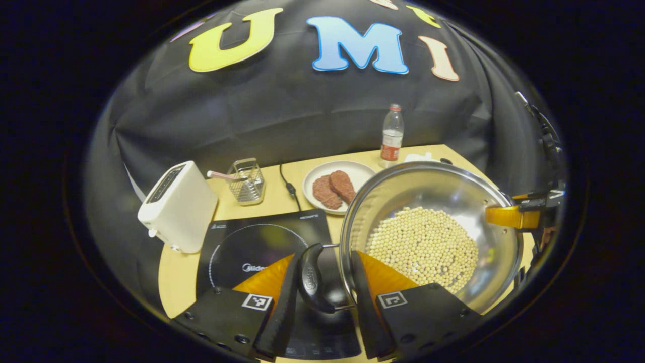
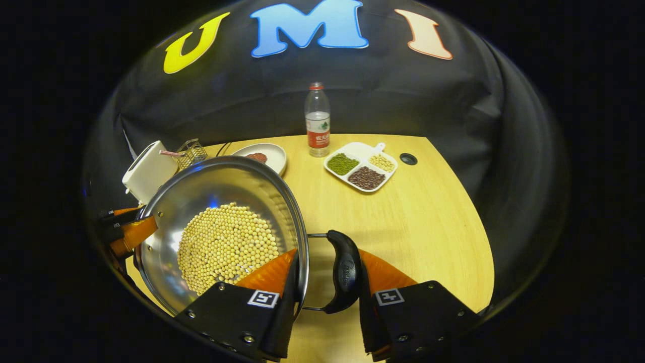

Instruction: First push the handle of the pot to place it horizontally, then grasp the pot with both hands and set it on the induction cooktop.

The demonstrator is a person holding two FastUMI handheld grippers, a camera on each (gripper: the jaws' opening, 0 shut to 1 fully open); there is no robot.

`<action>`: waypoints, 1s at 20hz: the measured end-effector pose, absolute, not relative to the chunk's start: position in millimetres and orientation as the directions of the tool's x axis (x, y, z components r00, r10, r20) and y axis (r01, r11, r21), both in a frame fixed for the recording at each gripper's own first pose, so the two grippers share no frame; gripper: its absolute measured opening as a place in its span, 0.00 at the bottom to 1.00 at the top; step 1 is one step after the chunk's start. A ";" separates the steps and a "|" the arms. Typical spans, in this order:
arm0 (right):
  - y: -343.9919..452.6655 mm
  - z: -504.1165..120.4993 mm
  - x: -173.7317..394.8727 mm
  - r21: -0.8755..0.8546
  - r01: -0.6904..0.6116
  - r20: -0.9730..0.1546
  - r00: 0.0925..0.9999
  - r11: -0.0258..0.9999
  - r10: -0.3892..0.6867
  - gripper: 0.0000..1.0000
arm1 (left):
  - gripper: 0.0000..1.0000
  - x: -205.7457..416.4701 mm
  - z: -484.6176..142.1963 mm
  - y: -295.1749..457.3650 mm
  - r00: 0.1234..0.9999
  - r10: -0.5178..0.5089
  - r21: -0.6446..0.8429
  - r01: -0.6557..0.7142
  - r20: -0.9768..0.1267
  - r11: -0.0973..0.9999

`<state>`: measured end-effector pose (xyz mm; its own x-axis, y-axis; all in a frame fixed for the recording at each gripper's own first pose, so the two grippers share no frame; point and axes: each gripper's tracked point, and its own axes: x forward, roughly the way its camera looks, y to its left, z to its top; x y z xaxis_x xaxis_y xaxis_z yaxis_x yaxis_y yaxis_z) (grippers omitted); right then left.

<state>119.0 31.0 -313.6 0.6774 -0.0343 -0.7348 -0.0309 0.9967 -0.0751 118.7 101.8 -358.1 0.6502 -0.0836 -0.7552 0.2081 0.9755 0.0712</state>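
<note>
The pale, smooth wooden table (image 2: 413, 212) has a rounded edge and carries everything here. The pot (image 1: 453, 191), a wide round pan of shiny steel, holds a flat bed of small round yellowish beans (image 1: 423, 244). In the left gripper view it sits at about 3 o'clock of the glossy black induction cooktop (image 1: 252, 247), overlapping that slab's right edge.

A boxy cream toaster (image 1: 176, 206) stands at 9 o'clock of the cooktop, with a small wire basket (image 1: 246, 180) at 12 o'clock. A round white plate (image 1: 352, 174) bears two rough reddish-brown patties. A clear plastic bottle (image 2: 317, 121) stands upright toward 12 o'clock, and a white divided tray (image 2: 360, 166) of green, dark and pale beans lies beside it.

The left claw (image 1: 325, 275) is clamped on the pot's curved black left handle (image 1: 310, 277). The right claw (image 2: 327, 275) straddles the rim with the right handle (image 2: 345, 272); whether both fingers press cannot be told.
</note>
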 end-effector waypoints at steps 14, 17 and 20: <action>150.2 -333.3 144.0 -0.076 -0.078 -0.756 0.654 0.994 -0.007 0.54 | 0.58 130.8 -365.6 231.7 0.639 -0.037 0.070 0.141 -0.768 0.988; 168.2 -338.2 151.1 -0.062 -0.082 -0.762 0.647 0.995 0.006 0.55 | 0.58 138.3 -366.1 250.2 0.637 -0.030 0.077 0.139 -0.770 0.987; 186.9 -344.4 154.9 -0.059 -0.086 -0.768 0.640 0.995 0.010 0.55 | 0.62 142.2 -370.1 271.1 0.629 -0.015 0.094 0.139 -0.777 0.986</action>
